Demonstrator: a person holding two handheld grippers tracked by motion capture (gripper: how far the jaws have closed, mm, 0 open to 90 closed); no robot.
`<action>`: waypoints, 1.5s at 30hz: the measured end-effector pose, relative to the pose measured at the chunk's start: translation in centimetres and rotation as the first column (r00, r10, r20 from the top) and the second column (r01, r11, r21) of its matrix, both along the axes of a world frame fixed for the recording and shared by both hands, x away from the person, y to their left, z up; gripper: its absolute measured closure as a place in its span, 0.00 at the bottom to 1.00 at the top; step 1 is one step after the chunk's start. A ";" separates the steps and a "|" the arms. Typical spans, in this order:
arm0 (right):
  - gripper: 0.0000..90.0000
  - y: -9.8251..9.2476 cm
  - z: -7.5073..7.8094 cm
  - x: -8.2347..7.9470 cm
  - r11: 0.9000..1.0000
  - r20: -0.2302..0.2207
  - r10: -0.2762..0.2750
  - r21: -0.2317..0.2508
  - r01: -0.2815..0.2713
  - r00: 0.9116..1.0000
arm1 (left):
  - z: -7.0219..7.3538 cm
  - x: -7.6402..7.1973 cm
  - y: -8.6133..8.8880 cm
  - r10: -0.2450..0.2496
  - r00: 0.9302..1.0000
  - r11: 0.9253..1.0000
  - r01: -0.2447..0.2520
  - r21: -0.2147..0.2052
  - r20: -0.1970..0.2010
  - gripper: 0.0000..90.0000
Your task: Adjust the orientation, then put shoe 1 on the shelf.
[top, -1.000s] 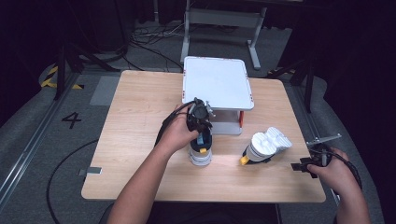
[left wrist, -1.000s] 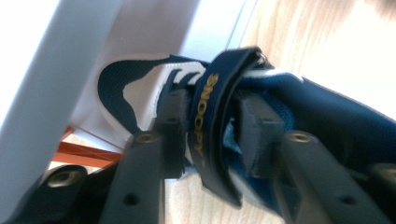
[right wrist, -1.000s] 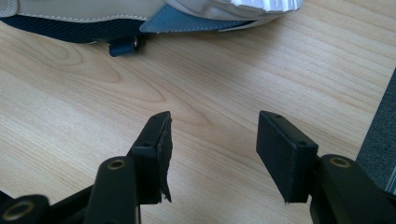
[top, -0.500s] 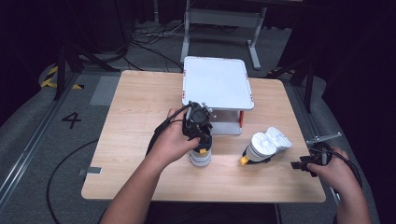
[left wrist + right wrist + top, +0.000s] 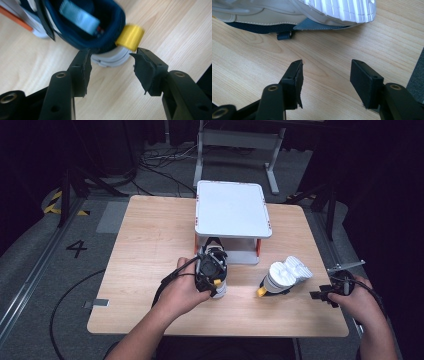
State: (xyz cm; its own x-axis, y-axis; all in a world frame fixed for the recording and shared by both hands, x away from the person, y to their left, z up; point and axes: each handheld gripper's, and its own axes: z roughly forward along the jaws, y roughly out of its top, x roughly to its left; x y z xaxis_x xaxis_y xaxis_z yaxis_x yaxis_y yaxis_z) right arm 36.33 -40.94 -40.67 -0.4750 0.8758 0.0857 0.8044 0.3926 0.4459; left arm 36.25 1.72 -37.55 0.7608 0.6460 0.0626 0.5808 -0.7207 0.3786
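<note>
Standing upright, shoe (image 5: pixel 216 279), heel towards the person, toe towards shelf (image 5: pixel 231 217).

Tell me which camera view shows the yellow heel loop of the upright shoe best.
The left gripper view: the yellow heel loop is close, just beyond the open left gripper. The high view shows a small yellow spot beside that gripper. The right gripper view shows the other shoe on its side.

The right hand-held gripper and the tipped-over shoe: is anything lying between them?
No. In the right gripper view, bare wooden table lies between the open right hand-held gripper and the tipped-over shoe.
</note>
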 end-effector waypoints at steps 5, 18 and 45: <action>0.49 0.0 -0.1 0.1 1.000 0.000 0.002 0.007 -0.002 1.000 | -1.9 -0.5 -1.1 0.040 0.999 0.998 -0.040 0.057 0.003 0.52; 0.47 0.6 -0.2 0.1 0.999 0.001 0.034 0.014 -0.034 0.999 | -3.6 0.7 -1.7 0.123 0.989 0.986 -0.131 0.105 0.081 0.34; 0.46 0.9 -0.6 0.3 0.999 -0.006 0.046 0.001 -0.046 0.999 | -1.4 4.2 -1.9 0.258 0.955 0.962 -0.240 -0.128 0.149 0.85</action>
